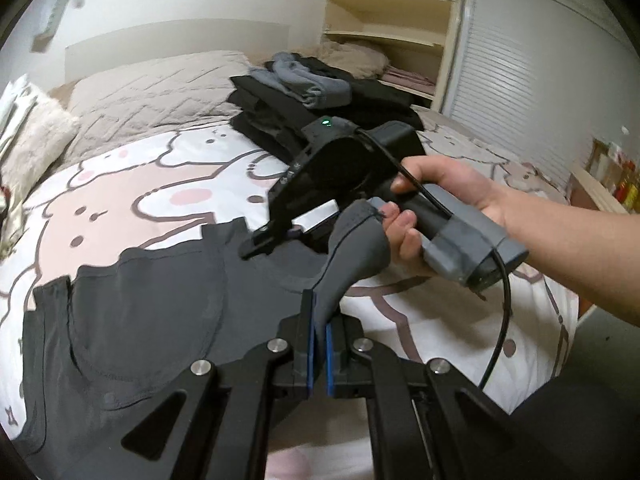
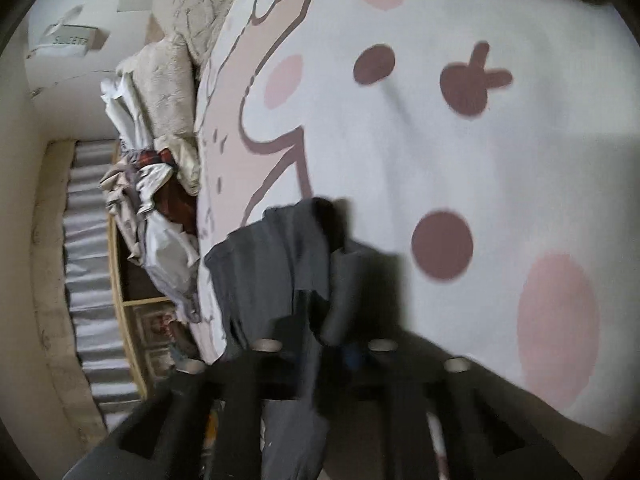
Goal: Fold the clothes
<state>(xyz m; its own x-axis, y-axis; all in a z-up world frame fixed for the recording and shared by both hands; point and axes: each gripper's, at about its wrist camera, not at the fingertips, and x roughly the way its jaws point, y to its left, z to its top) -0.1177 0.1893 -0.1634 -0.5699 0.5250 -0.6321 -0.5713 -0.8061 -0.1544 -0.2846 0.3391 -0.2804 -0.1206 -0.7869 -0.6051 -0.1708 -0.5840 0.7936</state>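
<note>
A dark grey garment (image 1: 132,320) lies spread on the cartoon-print bedcover (image 1: 160,184). My left gripper (image 1: 319,344) is shut on a raised fold of this garment, its blue pads pinching the cloth. The right gripper (image 1: 260,244) shows in the left wrist view, held by a hand, its tip at the garment's upper edge. In the right wrist view the right gripper (image 2: 340,344) is shut on a bunched part of the grey garment (image 2: 272,264), which hangs over the bedcover (image 2: 460,160); this view is blurred.
A stack of folded dark and grey-blue clothes (image 1: 304,92) sits at the back of the bed. Pillows (image 1: 160,84) lie at the headboard. A shelf (image 1: 384,40) and louvred door (image 1: 528,80) stand on the right. Crumpled clothes (image 2: 152,200) lie beside the bed.
</note>
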